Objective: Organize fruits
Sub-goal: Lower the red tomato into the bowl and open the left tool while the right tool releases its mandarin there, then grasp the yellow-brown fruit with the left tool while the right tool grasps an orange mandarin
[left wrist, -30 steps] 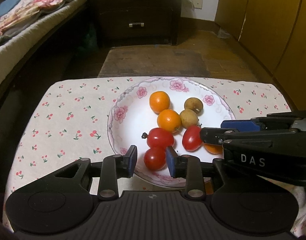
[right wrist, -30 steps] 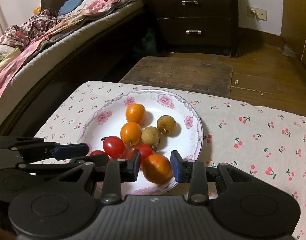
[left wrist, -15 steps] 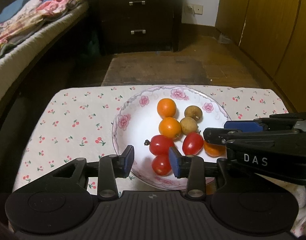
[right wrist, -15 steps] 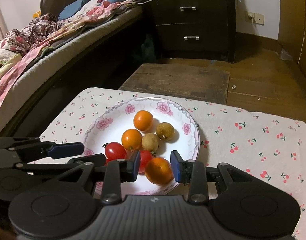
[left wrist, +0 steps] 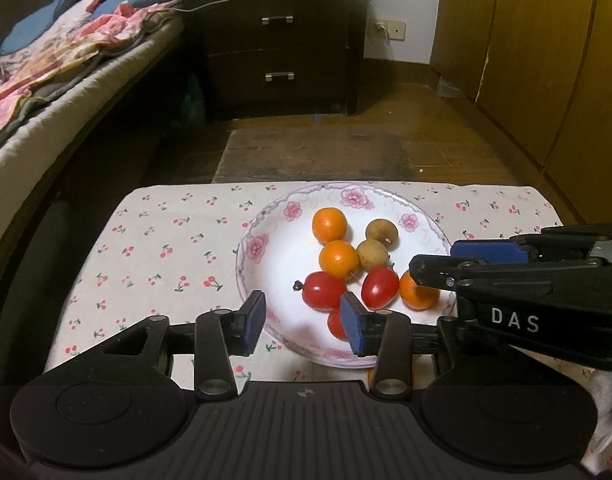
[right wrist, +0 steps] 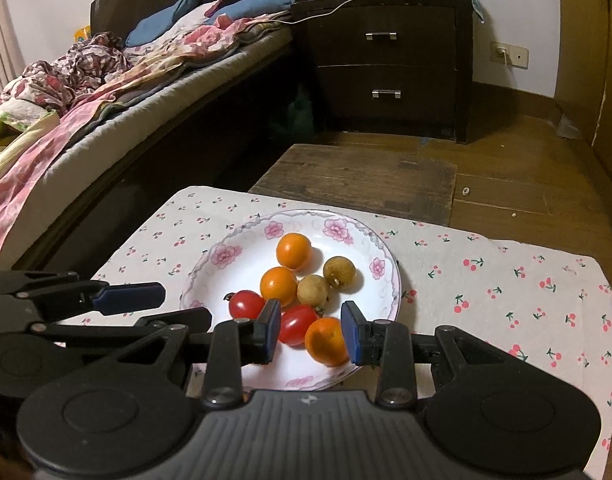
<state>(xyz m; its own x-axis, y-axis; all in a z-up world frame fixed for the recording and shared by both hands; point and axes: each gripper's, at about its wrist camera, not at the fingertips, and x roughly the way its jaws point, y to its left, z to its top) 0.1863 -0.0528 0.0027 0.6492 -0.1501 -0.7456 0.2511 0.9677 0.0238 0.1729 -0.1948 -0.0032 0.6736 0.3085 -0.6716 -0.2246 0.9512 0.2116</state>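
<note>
We have two fisheye views, each mounted low behind its own gripper and looking forward along the fingers, tilted down. The left wrist view sits close behind the left gripper (left wrist: 301, 318), facing the flowered plate (left wrist: 249, 236) from its near left edge, with the nightstand (left wrist: 281, 40) ahead. The right wrist view sits close behind the right gripper (right wrist: 310, 332), facing the same plate (right wrist: 390, 264) from slightly further right. Both views share the plate, the cherry-print cloth (left wrist: 161, 240), the bed (right wrist: 85, 92) at left and the nightstand. Each view also catches the other gripper at its side.
</note>
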